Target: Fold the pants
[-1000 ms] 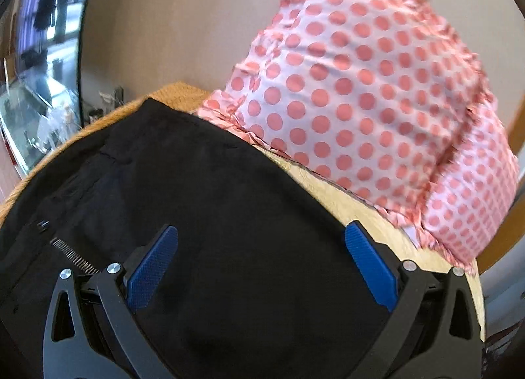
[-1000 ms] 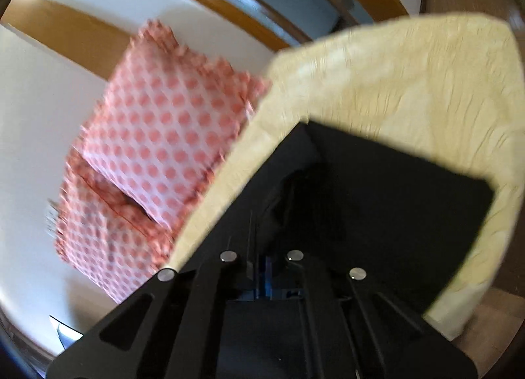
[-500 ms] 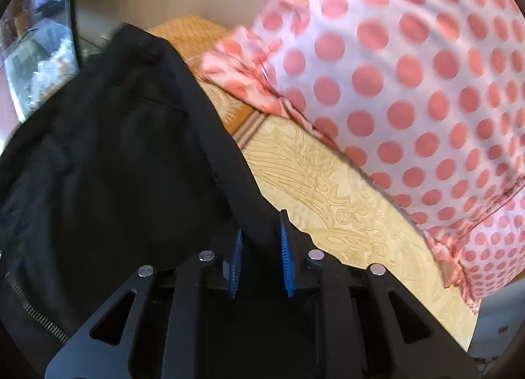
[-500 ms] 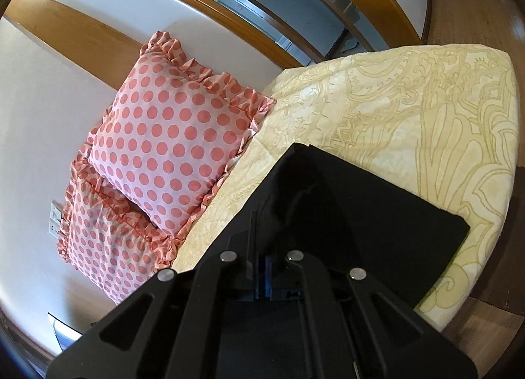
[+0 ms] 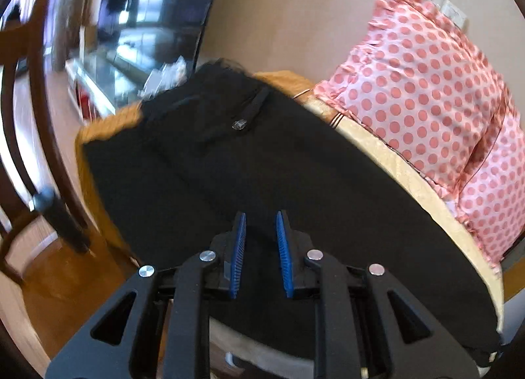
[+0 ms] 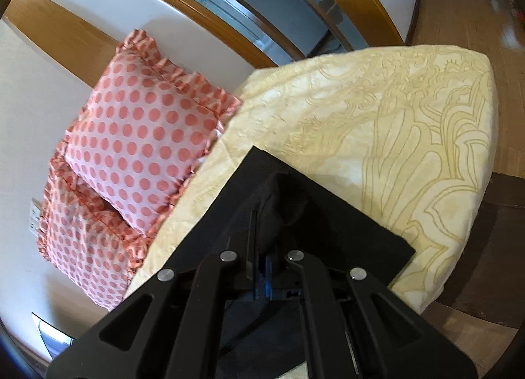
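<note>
- Black pants (image 5: pixel 279 182) flat on bed (image 6: pixel 377 136), long axis running past both grippers.
- Left gripper (image 5: pixel 261 234): narrow gap between the 2 pads, nothing pinched, waistband dead ahead.
- Right gripper (image 6: pixel 262 267): clamped on pants fold, hem corner ahead.

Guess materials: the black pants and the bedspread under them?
Pants: matte black woven fabric, probably cotton blend; it absorbs light, drapes in soft folds, has a metal button.
Bedspread: pale yellow cloth with slight sheen and a raised swirl pattern, likely quilted or jacquard; can't tell which.
</note>
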The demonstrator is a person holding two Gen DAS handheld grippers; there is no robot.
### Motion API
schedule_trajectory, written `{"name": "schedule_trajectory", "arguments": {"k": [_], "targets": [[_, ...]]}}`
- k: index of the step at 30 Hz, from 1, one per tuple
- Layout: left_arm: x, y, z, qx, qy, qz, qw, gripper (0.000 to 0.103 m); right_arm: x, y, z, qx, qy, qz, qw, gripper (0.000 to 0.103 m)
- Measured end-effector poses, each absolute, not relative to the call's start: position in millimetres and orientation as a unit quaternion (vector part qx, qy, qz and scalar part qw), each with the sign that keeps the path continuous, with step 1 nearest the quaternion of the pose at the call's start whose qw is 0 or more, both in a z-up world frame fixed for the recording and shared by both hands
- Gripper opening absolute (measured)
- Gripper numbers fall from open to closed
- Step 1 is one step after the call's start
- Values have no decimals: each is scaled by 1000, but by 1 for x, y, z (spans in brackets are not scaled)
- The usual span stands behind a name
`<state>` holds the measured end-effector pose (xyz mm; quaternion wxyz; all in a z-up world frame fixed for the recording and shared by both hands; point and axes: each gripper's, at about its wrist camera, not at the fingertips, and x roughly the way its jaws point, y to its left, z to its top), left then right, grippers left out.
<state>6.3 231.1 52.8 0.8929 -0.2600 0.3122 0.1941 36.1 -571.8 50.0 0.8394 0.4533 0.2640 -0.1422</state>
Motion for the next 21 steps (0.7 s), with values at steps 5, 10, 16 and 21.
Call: {"name": "schedule_trajectory", "arguments": {"k": [5, 10, 16, 21], "targets": [[6, 236, 46, -257, 320, 198, 890, 19, 41, -579, 56, 450, 274, -138, 839, 2], [17, 253, 34, -344, 335, 128, 868, 20, 35, -577, 46, 460, 282, -145, 830, 2], [21, 284, 21, -438, 337, 128, 824, 27, 35, -575, 46, 453, 282, -148, 833, 2], [32, 285, 24, -467, 341, 106, 809, 61, 38, -575, 47, 449, 283, -149, 834, 2]]}}
